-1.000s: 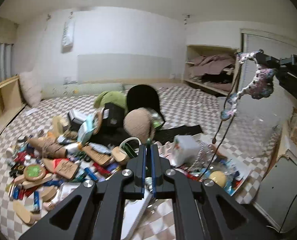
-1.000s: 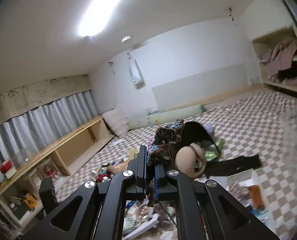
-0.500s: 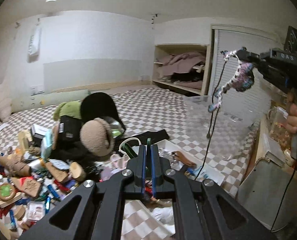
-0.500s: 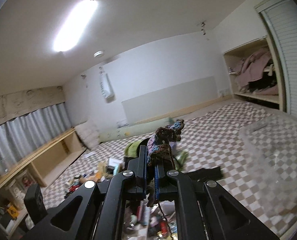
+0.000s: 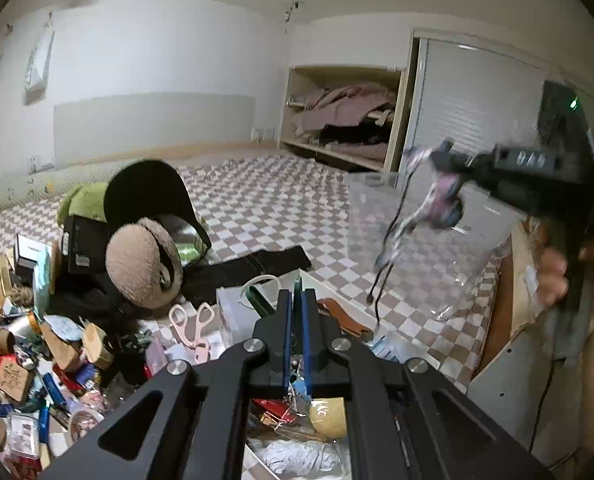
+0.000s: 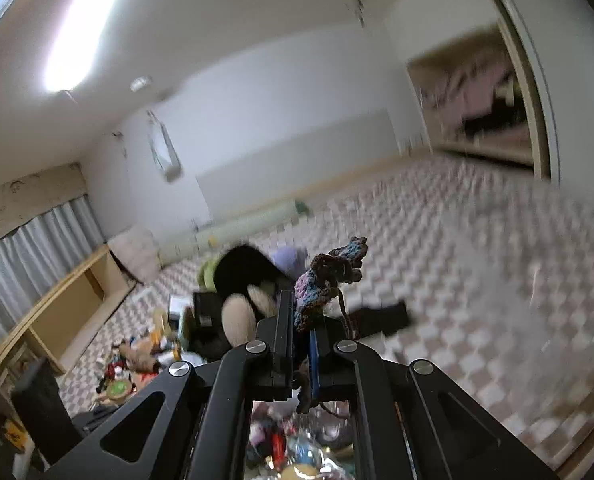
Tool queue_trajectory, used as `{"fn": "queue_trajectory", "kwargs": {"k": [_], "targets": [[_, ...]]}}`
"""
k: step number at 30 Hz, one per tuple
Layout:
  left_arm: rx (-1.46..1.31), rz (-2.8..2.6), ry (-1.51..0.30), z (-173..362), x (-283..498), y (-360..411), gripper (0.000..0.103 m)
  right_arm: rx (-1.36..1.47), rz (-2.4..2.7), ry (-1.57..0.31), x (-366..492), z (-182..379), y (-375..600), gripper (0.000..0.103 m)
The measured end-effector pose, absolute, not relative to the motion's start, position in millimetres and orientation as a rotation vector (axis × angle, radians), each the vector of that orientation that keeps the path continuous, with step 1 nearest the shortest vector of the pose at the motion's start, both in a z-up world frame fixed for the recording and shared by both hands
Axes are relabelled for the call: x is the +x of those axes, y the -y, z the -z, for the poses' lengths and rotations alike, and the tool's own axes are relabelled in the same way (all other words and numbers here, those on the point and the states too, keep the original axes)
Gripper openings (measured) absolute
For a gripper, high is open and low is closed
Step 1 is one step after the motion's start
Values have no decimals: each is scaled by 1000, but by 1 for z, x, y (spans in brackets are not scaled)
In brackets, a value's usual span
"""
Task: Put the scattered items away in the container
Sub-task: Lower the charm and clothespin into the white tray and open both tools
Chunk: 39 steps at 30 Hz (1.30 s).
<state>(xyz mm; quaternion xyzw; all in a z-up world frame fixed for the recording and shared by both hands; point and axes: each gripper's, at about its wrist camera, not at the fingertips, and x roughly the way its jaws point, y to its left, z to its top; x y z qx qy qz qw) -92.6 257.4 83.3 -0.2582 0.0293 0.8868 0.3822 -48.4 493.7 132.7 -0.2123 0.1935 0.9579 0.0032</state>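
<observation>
Right tongs clamp a multicoloured crocheted piece above the clear container. Left tongs are clenched, empty, above the floor clutter.

In the left wrist view, a heap of small things lies on the floor at lower left, with a round stuffed toy behind it and scissors to its right. A clear container stands to the right. The shelf of clothes stands against the far wall, behind the container.
</observation>
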Motion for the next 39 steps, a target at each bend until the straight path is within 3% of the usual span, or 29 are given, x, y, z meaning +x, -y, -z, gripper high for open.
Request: {"fn": "queue_trajectory", "kwargs": {"k": [11, 21, 22, 24, 25, 26, 35, 37, 39], "targets": [[-785, -2255, -90, -38, -118, -274, 5, -1066, -2899, -642, -94, -33, -488, 7], [-872, -2253, -120, -5, -128, -281, 5, -1255, -2787, -629, -104, 11, -493, 8], [-882, -2252, -120, -1, -130, -281, 5, -1246, -2785, -621, -102, 11, -493, 11], [-903, -2252, -124, 6, -133, -283, 5, -1225, -2782, -617, -98, 9, -494, 34], [-914, -2251, -127, 10, -133, -284, 5, -1213, -2780, -621, -96, 9, -495, 64], [-922, -2250, -129, 13, -135, -285, 5, -1199, -2785, -624, -94, 8, -495, 73], [-1007, -2224, -146, 35, -138, -298, 5, -1171, -2844, -668, -81, -5, -489, 73], [-1048, -2202, -145, 42, -139, -301, 11, -1159, -2844, -684, -78, -8, -489, 73], [-1065, -2191, -129, 47, -136, -300, 52, -1155, -2854, -704, -74, -12, -489, 73]]}}
